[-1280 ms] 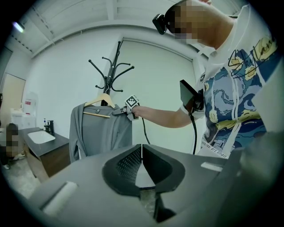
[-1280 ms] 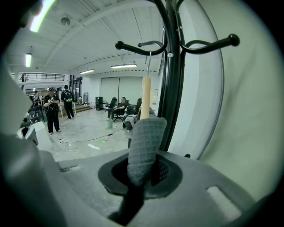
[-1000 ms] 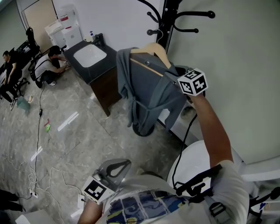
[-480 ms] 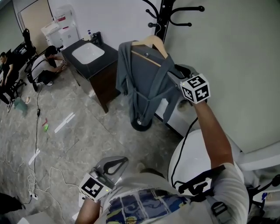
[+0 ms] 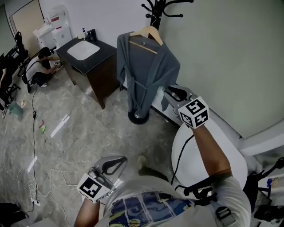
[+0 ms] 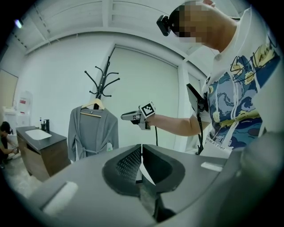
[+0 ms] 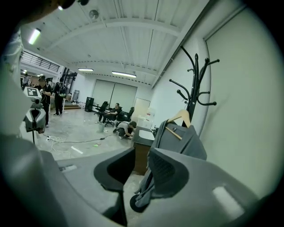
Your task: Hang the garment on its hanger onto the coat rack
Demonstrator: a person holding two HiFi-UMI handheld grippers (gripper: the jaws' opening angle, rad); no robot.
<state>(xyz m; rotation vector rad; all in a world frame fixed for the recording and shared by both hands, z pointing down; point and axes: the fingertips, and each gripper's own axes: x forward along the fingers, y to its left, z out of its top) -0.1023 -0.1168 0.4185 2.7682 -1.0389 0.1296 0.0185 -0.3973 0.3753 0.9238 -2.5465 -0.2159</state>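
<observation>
Garment [image 5: 146, 66] hangs by hanger [image 5: 148, 33] on far coat rack [image 5: 155, 9]; right tool [image 5: 171, 92] near it, empty jaws apart, just been closing some; left tool [image 5: 115, 161] nearside, jaws together.

The person wears a white T-shirt [image 6: 235, 102] with blue-and-yellow swirls; the grey plastic left tongs [image 5: 116, 160] and right tongs [image 5: 171, 91] bear black-and-white marker cubes [image 5: 194, 112].

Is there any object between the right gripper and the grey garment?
Nothing visible. Only open air lies between the right gripper and the garment, which hangs by its hanger on the coat rack.
</observation>
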